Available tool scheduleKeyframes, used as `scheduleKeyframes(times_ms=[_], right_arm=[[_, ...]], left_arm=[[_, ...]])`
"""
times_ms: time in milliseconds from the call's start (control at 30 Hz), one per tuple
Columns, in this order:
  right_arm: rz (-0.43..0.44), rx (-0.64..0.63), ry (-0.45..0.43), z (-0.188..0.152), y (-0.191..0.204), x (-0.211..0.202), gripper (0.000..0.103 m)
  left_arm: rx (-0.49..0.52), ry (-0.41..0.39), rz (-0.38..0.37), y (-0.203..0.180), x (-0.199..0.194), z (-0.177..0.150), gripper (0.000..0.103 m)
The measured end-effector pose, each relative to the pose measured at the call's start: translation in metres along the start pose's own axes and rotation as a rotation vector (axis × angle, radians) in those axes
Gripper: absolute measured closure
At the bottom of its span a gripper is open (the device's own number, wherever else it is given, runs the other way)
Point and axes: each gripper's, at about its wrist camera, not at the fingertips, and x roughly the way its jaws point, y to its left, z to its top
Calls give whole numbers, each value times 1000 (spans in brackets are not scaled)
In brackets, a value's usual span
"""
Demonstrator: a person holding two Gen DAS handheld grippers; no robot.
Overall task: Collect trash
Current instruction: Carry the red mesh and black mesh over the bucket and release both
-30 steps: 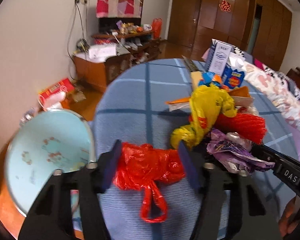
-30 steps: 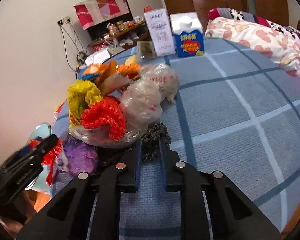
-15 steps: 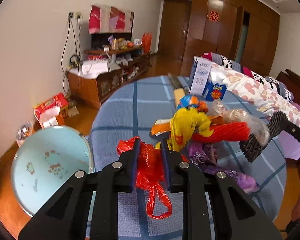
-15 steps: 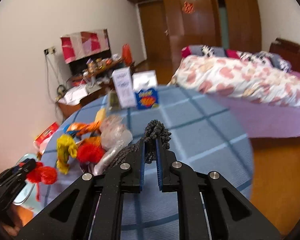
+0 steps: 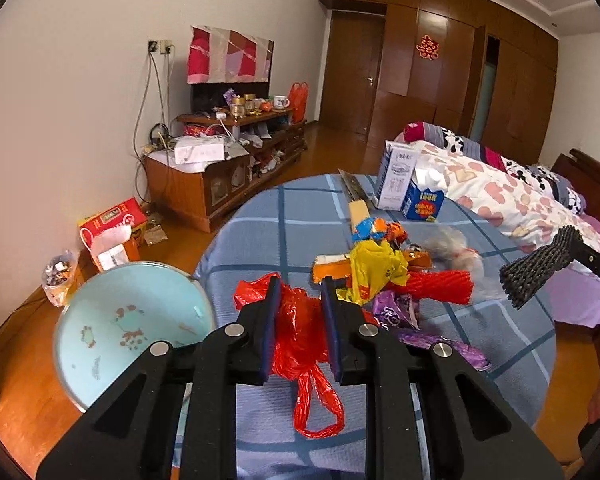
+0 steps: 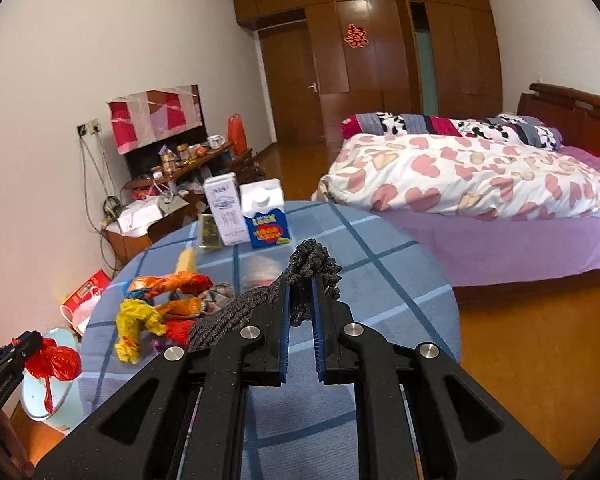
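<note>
Both loads are up off the table (image 5: 284, 216) and this is where it can slip. My left claw (image 5: 298, 322) is pinched in on the red plastic bag (image 5: 300, 336), but only on a crumpled bunch of it; the handle loop (image 5: 318, 408) dangles loose below, and thin film like that could slide out if I swing too fast toward the pale blue bin (image 5: 128, 332) standing just left of the table edge. That loop could also catch on the purple wrapper (image 5: 428, 332) beside it and drag the pile. My right claw (image 6: 301, 312) is nearly closed on the black foam net (image 6: 312, 268), gripped at its middle with one end flaring ahead and the rest trailing left; springy stuff, it may pop free. Left claw is held low over the table's near edge, tilted down; the right is higher, aimed across the table toward the bed (image 6: 480, 176).
</note>
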Motion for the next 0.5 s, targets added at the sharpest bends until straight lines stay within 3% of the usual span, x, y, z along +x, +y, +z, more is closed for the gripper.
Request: scheduleKeyframes(times_ms=[500], right_arm=[[157, -164, 5, -6, 101, -15, 92]], left_arm=[[-52, -72, 118, 56, -47, 4, 83]])
